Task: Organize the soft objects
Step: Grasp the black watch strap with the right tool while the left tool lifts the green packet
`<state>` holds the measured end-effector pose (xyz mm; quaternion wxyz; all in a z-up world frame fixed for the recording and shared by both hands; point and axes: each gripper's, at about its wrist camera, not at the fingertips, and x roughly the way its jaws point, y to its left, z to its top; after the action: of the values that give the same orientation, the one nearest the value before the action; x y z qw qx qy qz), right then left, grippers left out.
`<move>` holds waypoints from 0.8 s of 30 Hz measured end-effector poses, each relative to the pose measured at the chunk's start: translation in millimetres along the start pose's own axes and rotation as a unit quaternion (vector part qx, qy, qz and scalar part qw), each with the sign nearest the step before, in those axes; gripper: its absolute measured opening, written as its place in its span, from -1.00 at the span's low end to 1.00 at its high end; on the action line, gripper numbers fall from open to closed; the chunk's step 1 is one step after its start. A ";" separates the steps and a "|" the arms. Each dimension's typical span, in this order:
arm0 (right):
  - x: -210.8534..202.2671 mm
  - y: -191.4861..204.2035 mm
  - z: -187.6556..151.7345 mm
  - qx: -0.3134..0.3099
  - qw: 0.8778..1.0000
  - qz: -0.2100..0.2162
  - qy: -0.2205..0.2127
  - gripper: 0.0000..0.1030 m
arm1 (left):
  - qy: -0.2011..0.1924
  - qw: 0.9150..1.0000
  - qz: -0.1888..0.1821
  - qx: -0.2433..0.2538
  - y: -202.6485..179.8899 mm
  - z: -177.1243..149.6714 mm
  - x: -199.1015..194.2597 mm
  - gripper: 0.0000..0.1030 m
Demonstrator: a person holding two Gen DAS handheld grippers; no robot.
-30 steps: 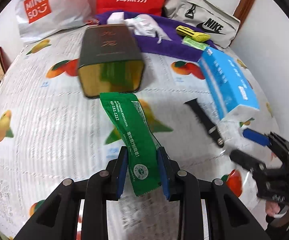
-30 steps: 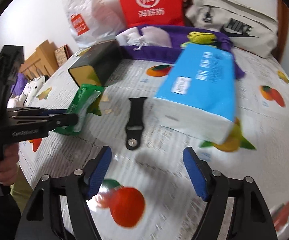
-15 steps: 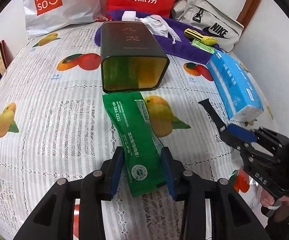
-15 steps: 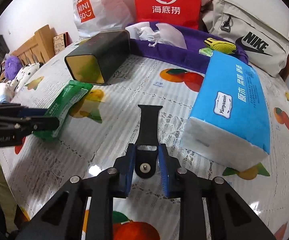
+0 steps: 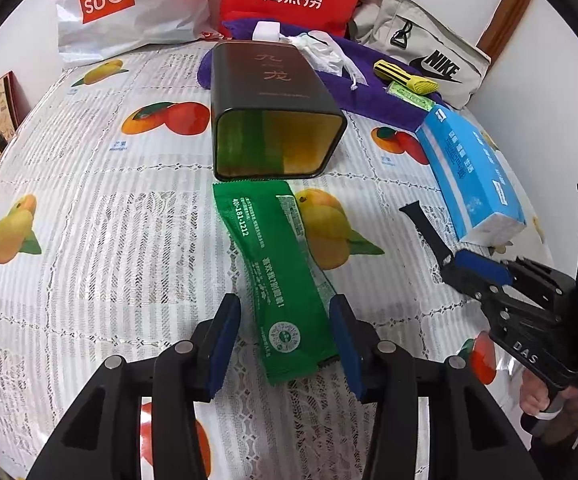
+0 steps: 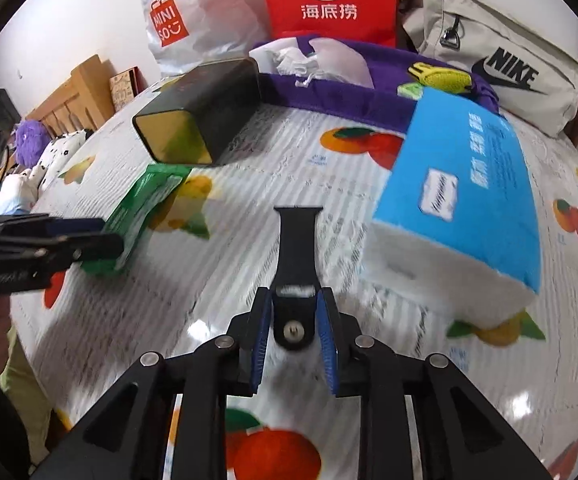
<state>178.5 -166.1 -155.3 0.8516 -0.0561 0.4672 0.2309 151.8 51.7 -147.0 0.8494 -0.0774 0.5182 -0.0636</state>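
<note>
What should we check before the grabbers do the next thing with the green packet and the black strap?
1. Green packet between left gripper pads: ok.
2. Left jaws opening, pads off the packet: ok for letting go, not ok for lifting.
3. Black strap end between right gripper pads: ok.
4. Right grip firm: cannot tell; jaws opening a little.
5. Dark tin mouth facing the packet: ok.
6. Blue tissue pack apart from strap: ok.

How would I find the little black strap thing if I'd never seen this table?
Find the big blue tissue pack lying on the fruit-print tablecloth. Just left of it lies the black watch strap, flat and narrow, its rounded end with a silver stud between the right gripper pads. It is the only thin black strip there.
</note>
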 end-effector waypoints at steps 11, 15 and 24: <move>-17.2 -2.3 -13.8 -0.003 1.000 0.014 0.004 -0.95 | -0.005 1.000 0.000 0.002 -3.7 0.1 0.6 -0.08; -19.0 -1.0 -18.4 -0.008 1.000 0.008 0.004 -0.93 | -0.003 1.000 0.000 0.004 -4.8 -0.7 0.4 -0.08; -5.2 1.6 -3.7 -0.013 1.000 0.011 -0.005 -0.32 | -0.001 1.000 -0.002 0.003 -4.6 -1.3 0.7 -0.08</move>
<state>172.5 -167.6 -152.9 0.8507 -0.0612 0.4603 0.2464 150.8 46.9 -147.3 0.8499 -0.0757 0.5172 -0.0666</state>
